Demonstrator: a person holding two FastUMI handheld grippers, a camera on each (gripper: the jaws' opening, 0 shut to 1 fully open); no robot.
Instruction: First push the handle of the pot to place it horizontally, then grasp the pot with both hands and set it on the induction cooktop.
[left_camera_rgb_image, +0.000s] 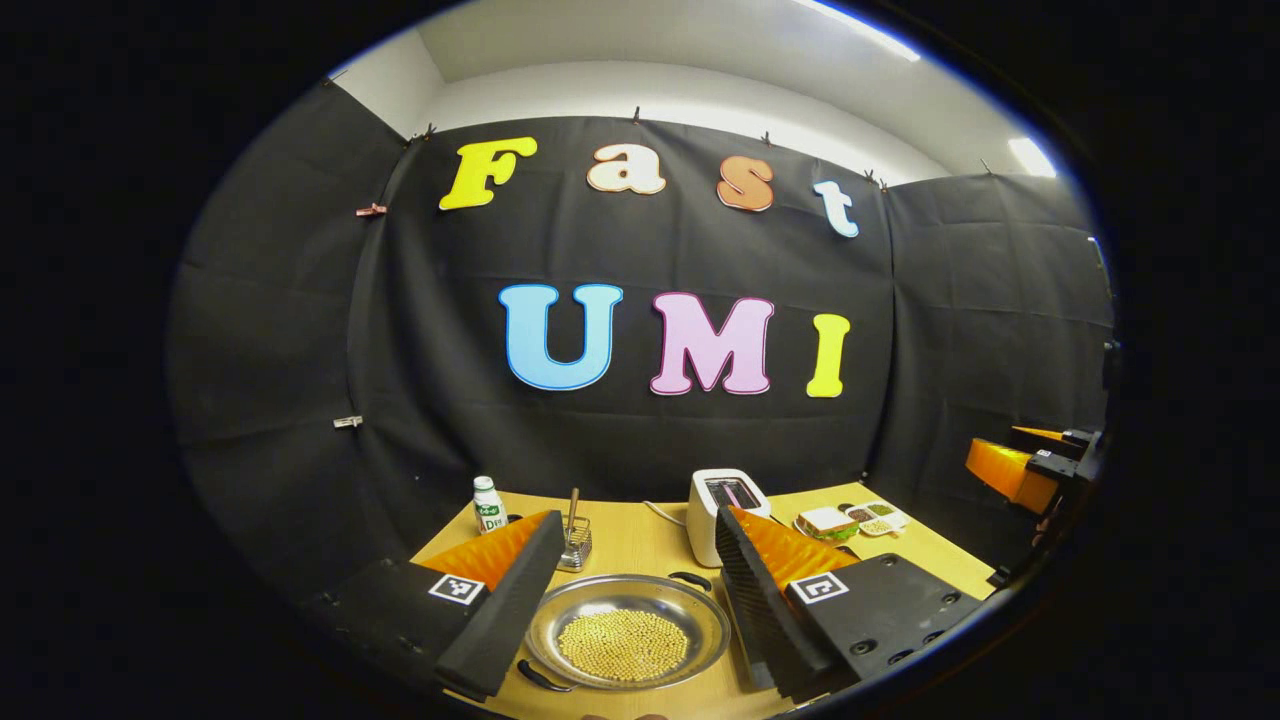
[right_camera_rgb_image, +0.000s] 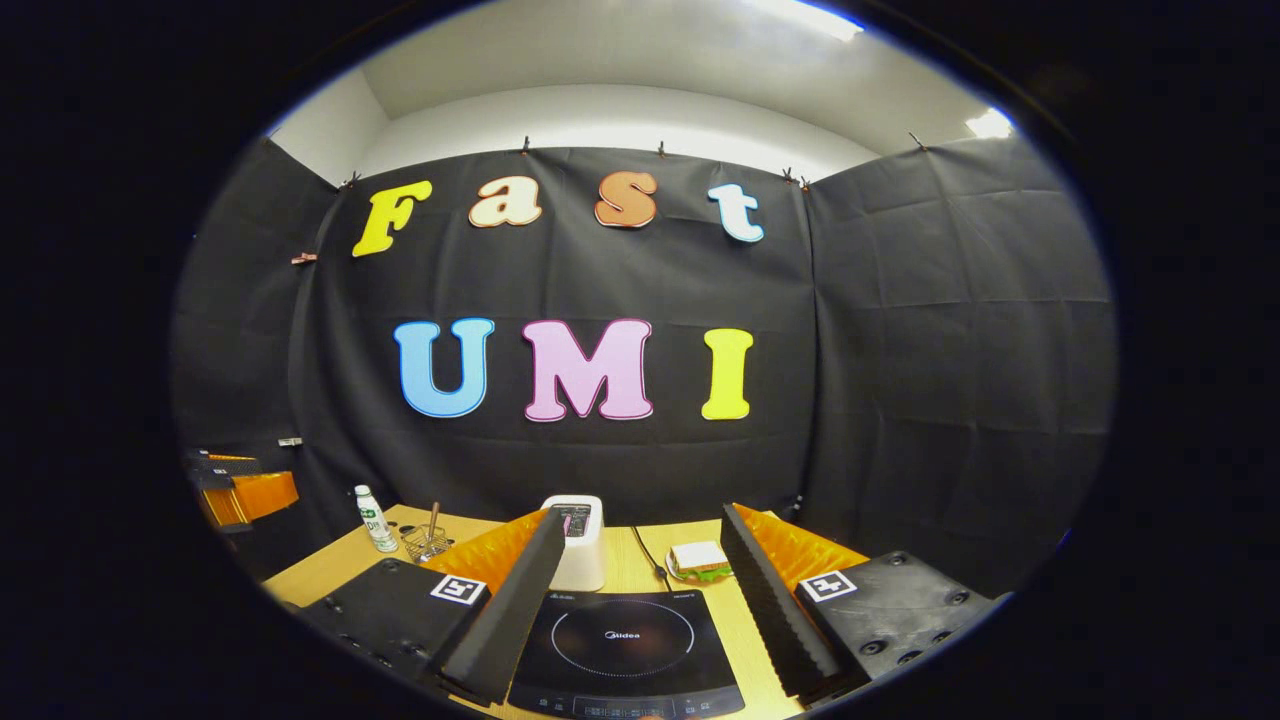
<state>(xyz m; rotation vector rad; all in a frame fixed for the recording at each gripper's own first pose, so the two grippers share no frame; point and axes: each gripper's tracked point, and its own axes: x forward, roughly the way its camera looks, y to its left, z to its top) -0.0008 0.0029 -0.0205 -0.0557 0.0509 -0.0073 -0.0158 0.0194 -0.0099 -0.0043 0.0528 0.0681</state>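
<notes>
In the left gripper view I see my left gripper (left_camera_rgb_image: 630, 600) spread wide, holding nothing — the pot (left_camera_rgb_image: 628, 630), a shallow steel pan of yellow beans, sits on the table (left_camera_rgb_image: 640, 540) between its fingers, untouched. One black handle (left_camera_rgb_image: 690, 579) lies at the far rim, another at the near one. My right gripper (right_camera_rgb_image: 630, 600) is equally wide and empty, the induction cooktop (right_camera_rgb_image: 625, 645) between its fingers, a toaster (right_camera_rgb_image: 580, 545) just beyond.
</notes>
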